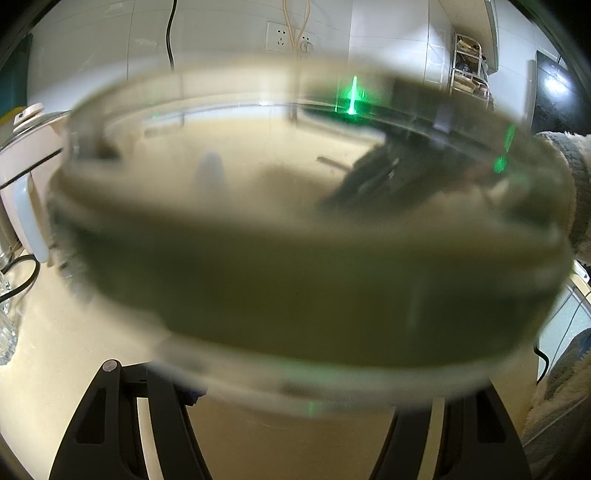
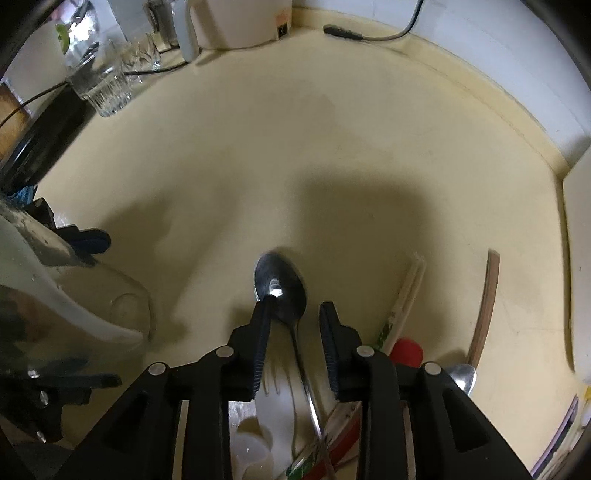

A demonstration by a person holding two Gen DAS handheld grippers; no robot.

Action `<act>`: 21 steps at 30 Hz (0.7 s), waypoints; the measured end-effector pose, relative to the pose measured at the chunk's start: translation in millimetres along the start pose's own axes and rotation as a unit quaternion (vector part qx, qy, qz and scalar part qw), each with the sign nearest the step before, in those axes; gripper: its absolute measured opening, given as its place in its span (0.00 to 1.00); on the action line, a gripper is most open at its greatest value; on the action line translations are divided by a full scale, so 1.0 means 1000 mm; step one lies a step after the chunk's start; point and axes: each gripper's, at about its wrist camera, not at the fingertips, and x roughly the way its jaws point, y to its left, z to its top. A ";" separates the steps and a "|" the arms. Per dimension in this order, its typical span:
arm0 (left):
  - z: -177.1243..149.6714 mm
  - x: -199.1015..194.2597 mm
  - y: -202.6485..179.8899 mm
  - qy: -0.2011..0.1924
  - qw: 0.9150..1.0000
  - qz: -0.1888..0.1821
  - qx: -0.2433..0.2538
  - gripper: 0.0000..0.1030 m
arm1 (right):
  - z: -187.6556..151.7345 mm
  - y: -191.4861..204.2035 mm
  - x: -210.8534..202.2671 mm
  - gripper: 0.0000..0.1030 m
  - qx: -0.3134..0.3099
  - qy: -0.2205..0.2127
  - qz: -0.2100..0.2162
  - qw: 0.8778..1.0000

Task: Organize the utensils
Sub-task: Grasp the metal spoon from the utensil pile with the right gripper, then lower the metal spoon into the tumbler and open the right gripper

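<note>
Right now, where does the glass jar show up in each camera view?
Left wrist: the glass jar fills the centre, blurred and close to the lens.
Right wrist: it sits at the lower left edge, only partly in frame.
Shared landmark: the white kettle, at the left edge in the left view and at the top in the right.

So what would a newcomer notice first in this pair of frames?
A blurred clear glass container fills the left wrist view, right in front of the left gripper. In the right wrist view, the open right gripper straddles a metal spoon on the cream countertop.
</note>
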 end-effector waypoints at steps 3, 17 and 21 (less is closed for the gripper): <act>0.000 0.000 0.000 0.000 1.000 -0.001 -0.001 0.69 | 0.002 0.007 0.001 0.38 -0.014 -0.001 -0.008 1.000; -0.001 -0.001 0.000 0.000 1.000 -0.002 -0.003 0.69 | -0.003 -0.004 -0.020 0.29 0.019 -0.049 0.002 0.999; -0.002 -0.001 -0.001 0.000 1.000 -0.002 -0.004 0.69 | -0.015 -0.007 -0.059 0.29 0.050 -0.107 -0.001 0.993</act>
